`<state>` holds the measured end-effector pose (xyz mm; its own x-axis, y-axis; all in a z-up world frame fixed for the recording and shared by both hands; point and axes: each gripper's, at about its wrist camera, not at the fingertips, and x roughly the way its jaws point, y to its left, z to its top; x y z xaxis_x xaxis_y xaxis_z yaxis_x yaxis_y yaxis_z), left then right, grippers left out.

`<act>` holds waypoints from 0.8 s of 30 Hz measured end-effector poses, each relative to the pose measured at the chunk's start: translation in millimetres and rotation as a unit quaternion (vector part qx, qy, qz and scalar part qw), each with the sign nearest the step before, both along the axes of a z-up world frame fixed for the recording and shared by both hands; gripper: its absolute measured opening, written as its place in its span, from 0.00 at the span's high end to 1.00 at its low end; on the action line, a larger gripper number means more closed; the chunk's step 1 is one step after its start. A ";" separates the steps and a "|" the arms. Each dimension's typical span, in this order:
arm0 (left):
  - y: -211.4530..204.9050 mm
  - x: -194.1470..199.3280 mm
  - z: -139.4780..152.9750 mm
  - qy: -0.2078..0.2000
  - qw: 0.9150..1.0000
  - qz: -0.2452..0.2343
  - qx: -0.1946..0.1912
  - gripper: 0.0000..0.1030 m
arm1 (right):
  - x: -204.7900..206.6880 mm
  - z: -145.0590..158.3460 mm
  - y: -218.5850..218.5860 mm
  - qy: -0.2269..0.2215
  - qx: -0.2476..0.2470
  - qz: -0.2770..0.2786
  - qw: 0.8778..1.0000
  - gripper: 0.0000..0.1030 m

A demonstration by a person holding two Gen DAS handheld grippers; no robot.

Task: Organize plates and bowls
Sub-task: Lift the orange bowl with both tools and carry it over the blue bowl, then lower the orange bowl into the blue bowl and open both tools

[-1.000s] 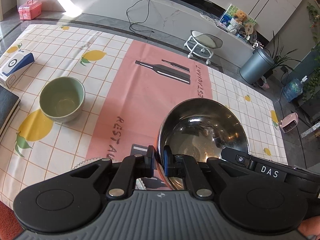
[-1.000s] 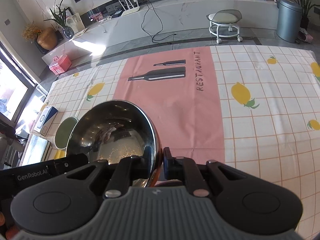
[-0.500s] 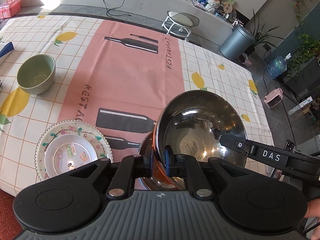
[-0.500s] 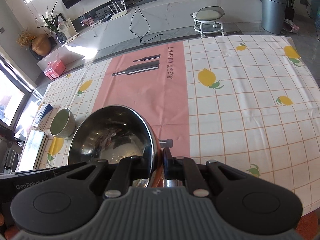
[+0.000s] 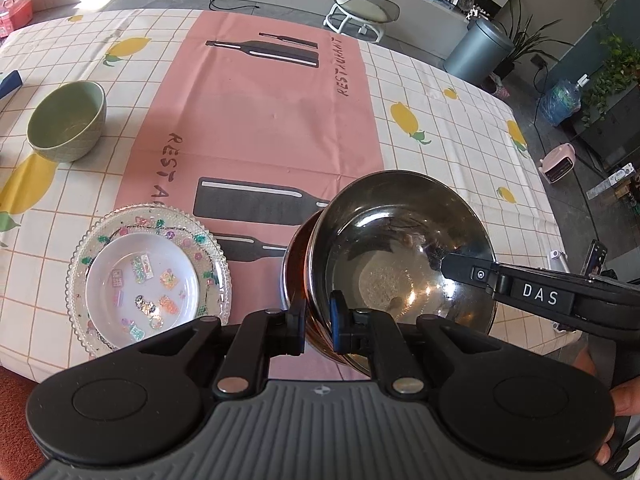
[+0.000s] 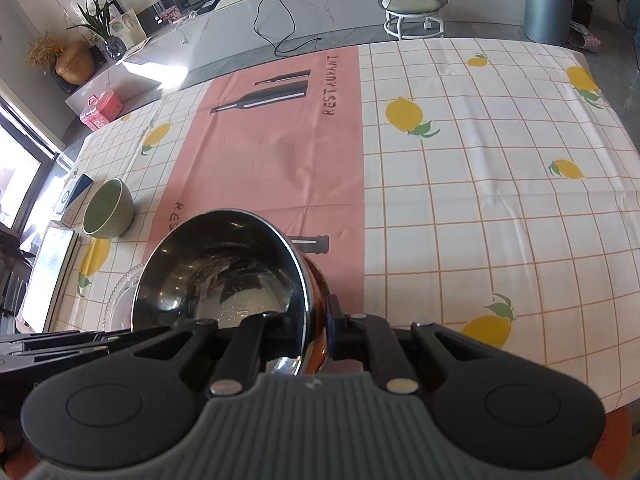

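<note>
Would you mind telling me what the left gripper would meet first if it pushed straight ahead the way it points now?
The left gripper is already shut on the steel bowl, so that bowl leads. Beyond its far rim the line runs over bare tablecloth; the way looks free there, though depth is unclear.

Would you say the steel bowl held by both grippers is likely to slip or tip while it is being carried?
Probably slippery: the steel bowl is polished and mirror-like, and each gripper pinches only its thin rim. It looks rigid, so it should not flex. It already sits tilted between the left gripper and right gripper, so uneven lifting could swing it.
</note>
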<state>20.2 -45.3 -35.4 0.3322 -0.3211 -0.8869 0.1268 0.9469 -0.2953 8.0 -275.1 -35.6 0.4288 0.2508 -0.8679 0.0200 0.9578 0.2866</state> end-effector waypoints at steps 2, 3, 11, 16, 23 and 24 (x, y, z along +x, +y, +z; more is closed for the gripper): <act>-0.2 0.7 -2.8 0.002 1.000 -0.002 0.005 0.88 | 1.0 -2.5 4.6 0.001 -0.011 0.006 1.000 0.92; -0.5 0.7 -3.5 0.003 1.000 -0.003 0.008 0.88 | 1.8 -3.7 6.3 0.002 -0.016 0.009 1.000 0.92; -7.2 1.3 -4.8 -0.005 0.999 -0.020 0.033 0.86 | 6.2 -9.8 13.1 0.005 -0.036 0.025 0.999 0.92; -8.3 3.4 -9.1 -0.001 0.999 -0.023 0.039 0.86 | 8.7 -11.9 18.9 0.004 -0.053 0.038 0.998 0.92; -13.0 5.8 -12.0 0.003 0.998 -0.031 0.053 0.82 | 14.9 -17.1 25.5 0.005 -0.081 0.054 0.995 0.91; -13.1 6.1 -12.0 0.003 0.998 -0.032 0.054 0.83 | 15.1 -17.6 26.2 0.004 -0.084 0.057 0.995 0.91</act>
<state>26.3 -58.4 -47.4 0.3094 -0.2436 -0.9192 0.1858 0.9635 -0.1928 23.2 -248.9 -53.2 0.3987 0.1489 -0.9049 -0.0891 0.9884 0.1233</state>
